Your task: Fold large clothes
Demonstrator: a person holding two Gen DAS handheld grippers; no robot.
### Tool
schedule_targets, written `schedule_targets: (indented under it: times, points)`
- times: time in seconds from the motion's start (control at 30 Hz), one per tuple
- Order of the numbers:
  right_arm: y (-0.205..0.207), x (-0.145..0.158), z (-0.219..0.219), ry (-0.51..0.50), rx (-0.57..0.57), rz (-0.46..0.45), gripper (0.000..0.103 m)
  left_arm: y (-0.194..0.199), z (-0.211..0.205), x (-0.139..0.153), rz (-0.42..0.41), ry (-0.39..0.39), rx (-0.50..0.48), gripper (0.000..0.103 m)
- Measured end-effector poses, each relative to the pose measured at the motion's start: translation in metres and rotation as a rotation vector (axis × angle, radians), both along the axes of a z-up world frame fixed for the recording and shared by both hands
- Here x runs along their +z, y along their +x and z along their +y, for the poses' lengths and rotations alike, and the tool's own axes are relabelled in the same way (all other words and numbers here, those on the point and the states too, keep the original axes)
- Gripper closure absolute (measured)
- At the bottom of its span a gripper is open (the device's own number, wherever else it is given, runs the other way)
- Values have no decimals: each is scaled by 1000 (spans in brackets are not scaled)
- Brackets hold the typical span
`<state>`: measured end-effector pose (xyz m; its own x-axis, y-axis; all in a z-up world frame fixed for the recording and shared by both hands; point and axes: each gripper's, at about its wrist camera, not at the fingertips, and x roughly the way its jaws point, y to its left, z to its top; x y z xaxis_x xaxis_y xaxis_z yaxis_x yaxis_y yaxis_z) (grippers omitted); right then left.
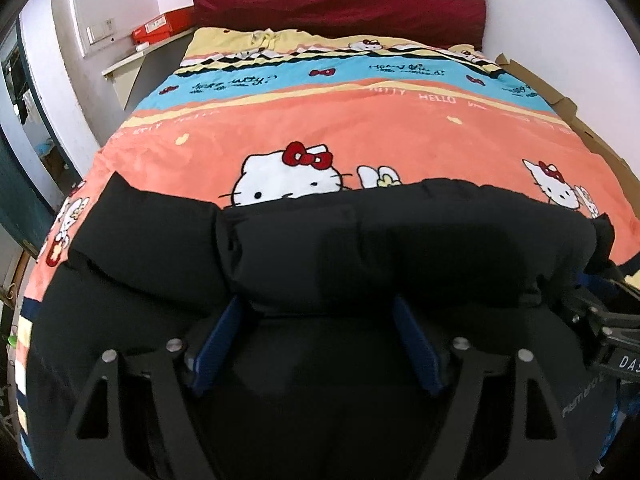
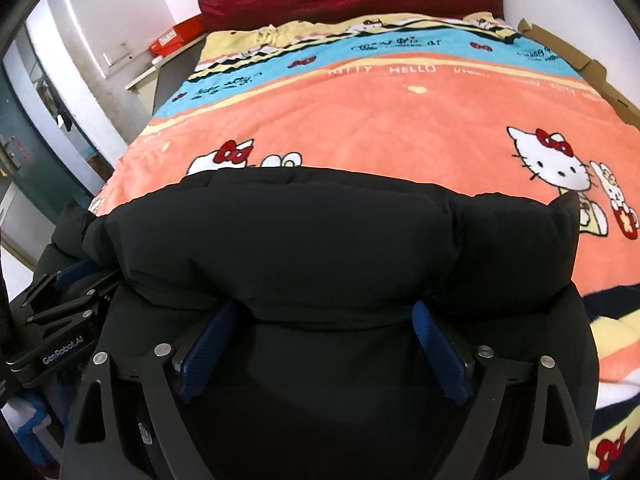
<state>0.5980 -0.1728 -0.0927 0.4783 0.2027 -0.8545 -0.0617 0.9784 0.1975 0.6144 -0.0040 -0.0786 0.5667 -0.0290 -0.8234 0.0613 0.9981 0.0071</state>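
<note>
A black padded jacket (image 1: 360, 240) lies on the near end of the bed, its puffy folded edge bulging up in front of both cameras; it also fills the right wrist view (image 2: 320, 232). My left gripper (image 1: 318, 312) has its blue fingers (image 1: 218, 344) spread wide, tips tucked under the jacket's raised fold. My right gripper (image 2: 326, 316) stands the same way, blue fingers (image 2: 436, 352) wide apart with tips hidden under the fold. Neither visibly pinches cloth. Each gripper shows at the edge of the other's view.
The bed carries an orange, blue and yellow Hello Kitty blanket (image 1: 360, 128) with a dark red pillow (image 1: 340, 4) at the head. A red box (image 1: 164, 26) sits on a ledge at the left. Cardboard (image 1: 560, 100) lines the right side. A door stands at the left.
</note>
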Motion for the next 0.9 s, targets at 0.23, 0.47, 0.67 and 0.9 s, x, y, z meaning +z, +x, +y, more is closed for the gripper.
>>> schedule_targets:
  times: [0.23, 0.47, 0.67, 0.9]
  points:
    - [13, -12, -6, 34, -20, 0, 10, 7, -3, -6, -12, 14, 18, 25]
    - [-2, 6, -5, -10, -25, 41, 10, -9, 4, 8, 13, 38, -26, 25]
    - [-29, 44, 4, -112, -21, -71, 12, -28, 22, 32, -82, 152, -10, 25]
    - [-17, 24, 35, -64, 48, -66, 12, -17, 25, 15, -64, 150, -15, 25]
